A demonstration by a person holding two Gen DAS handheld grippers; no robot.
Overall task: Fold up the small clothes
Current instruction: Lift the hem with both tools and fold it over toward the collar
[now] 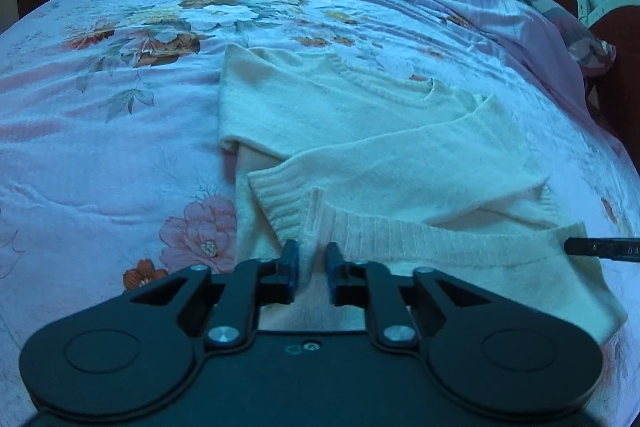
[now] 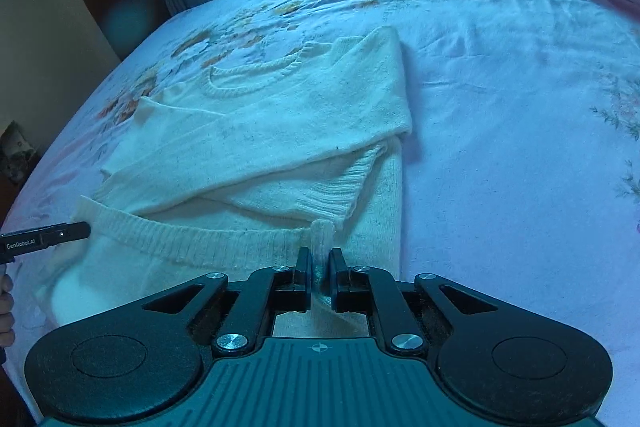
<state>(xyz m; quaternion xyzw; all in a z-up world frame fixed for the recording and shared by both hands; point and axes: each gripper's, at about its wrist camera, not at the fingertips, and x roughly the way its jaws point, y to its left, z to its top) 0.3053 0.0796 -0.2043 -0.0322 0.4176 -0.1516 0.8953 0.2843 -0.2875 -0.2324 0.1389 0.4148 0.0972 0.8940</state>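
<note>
Pinching the ribbed hem of the sweater (image 1: 360,147), the left tool (image 1: 313,267) and right tool (image 2: 320,269) each grip a corner right at their tips. Ahead of both tools, the sweater lies on the bed (image 1: 100,147) with both sleeves already crossed over its body. Bringing the hem up toward the collar looks like the fold that remains.

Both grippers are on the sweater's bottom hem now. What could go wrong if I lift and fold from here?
The left gripper and right gripper each pinch only a small bunch of the sweater hem, so it may slip out. The sleeves lie loosely crossed on top and may slide askew when the hem rises.
</note>
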